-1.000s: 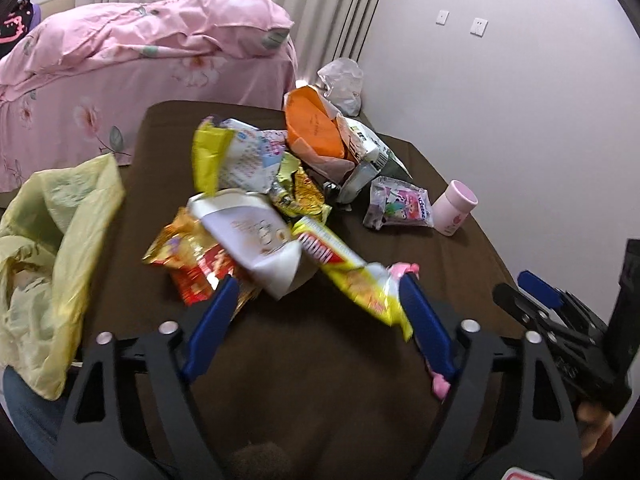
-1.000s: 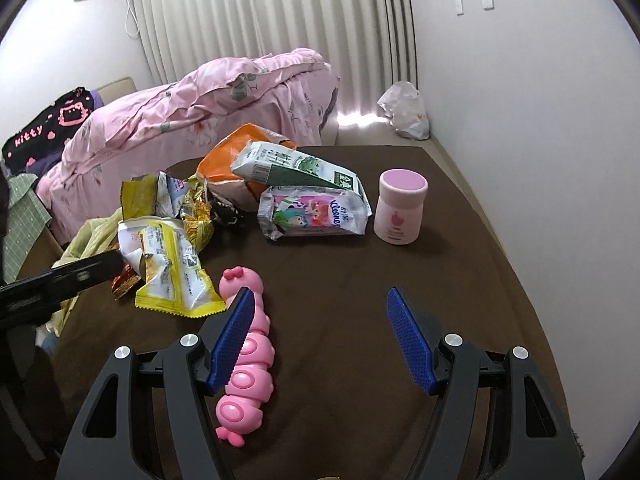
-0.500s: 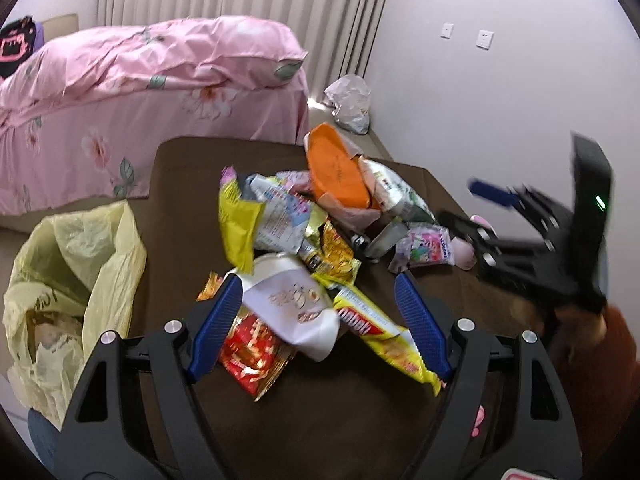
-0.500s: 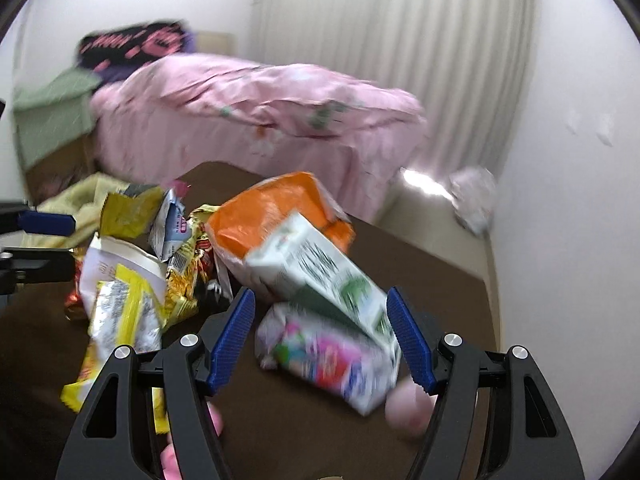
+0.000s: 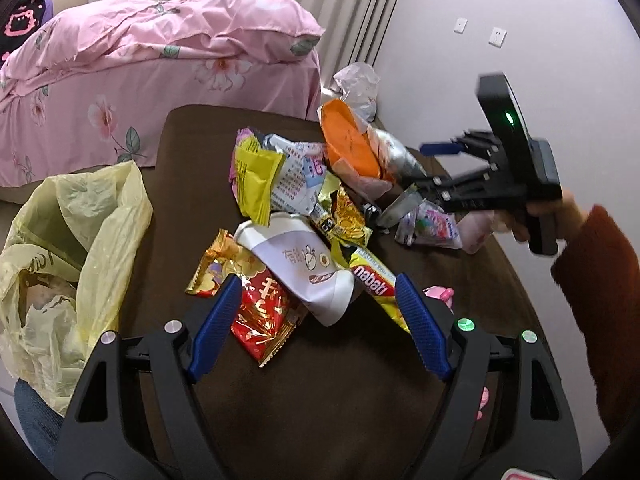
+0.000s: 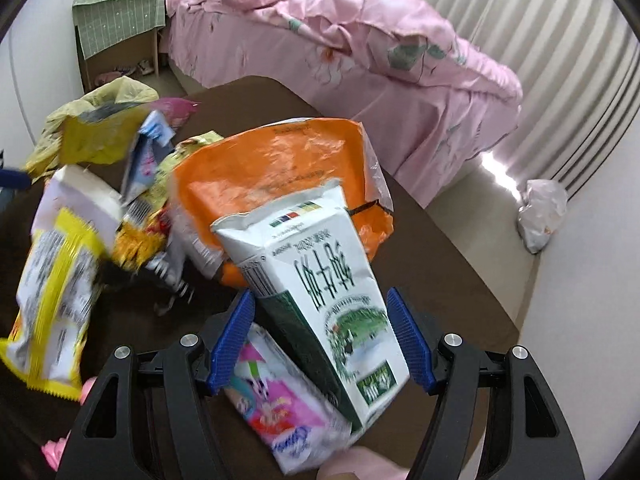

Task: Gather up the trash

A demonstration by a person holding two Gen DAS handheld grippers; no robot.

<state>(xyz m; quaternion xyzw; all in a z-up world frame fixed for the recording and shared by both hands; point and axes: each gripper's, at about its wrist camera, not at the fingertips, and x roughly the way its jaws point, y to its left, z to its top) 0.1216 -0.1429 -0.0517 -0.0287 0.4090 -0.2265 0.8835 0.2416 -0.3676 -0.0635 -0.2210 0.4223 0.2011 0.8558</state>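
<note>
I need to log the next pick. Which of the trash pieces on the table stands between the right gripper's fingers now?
The white and green milk carton. It lies between the open right gripper's blue fingers, while the other wrappers lie outside them.

Brown-covered table beside a pink bed. Heaped on it: orange bag, milk carton, white cup, snack wrappers, pink packet.

Left wrist view looks down across the brown cloth-covered table toward twelve o'clock; right wrist view sits close; both share the crumpled orange plastic bag.
</note>
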